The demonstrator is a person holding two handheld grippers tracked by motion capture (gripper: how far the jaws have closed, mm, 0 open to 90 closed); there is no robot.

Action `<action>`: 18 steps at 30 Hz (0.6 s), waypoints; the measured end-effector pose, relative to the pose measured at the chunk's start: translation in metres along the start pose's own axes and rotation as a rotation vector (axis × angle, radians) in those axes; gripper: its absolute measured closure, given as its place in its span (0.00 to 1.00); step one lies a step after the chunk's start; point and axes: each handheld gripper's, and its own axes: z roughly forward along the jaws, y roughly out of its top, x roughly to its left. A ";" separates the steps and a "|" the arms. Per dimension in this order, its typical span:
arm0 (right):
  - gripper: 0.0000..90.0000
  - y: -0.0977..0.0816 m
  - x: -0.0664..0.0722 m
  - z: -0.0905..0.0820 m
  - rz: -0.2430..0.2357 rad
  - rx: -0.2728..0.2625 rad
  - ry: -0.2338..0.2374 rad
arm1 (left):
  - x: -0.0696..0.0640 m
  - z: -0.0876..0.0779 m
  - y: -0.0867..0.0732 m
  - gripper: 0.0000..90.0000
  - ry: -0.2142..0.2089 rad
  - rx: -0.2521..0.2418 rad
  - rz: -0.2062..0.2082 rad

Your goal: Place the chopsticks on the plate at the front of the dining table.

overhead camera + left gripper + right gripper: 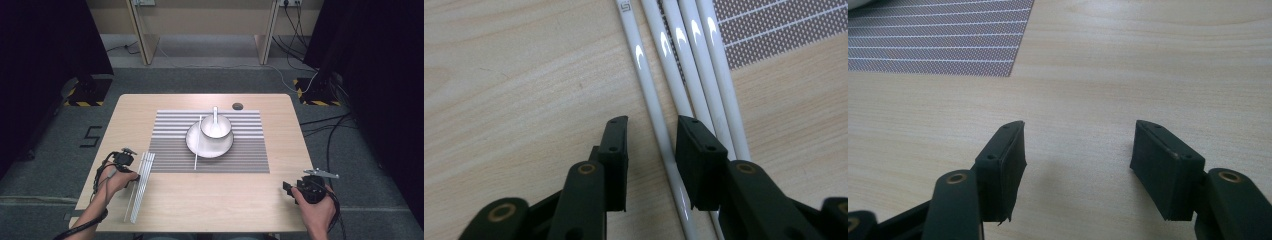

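High view: left gripper sits at the near-left of the table right against a bundle of white chopsticks beside the striped mat; right gripper hovers over bare wood near-right. Left gripper view: jaws part-spread, straddling the leftmost chopstick, pads not pressing it. Right gripper view: jaws spread wide, nothing between them.

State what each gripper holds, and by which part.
Nothing is held yet. The left gripper straddles one white chopstick partway along its length, pads not touching. The right gripper stands open over the bare table.
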 end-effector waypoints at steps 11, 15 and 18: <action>0.43 0.000 0.000 0.000 -0.002 0.001 0.001 | 0.009 -0.003 -0.008 0.89 0.007 0.033 0.016; 0.43 0.000 0.000 0.000 0.000 0.002 0.001 | 0.015 -0.005 -0.012 0.92 0.025 0.053 0.016; 0.43 0.000 0.000 0.001 0.000 0.003 0.002 | 0.021 -0.007 -0.017 0.94 0.038 0.065 0.016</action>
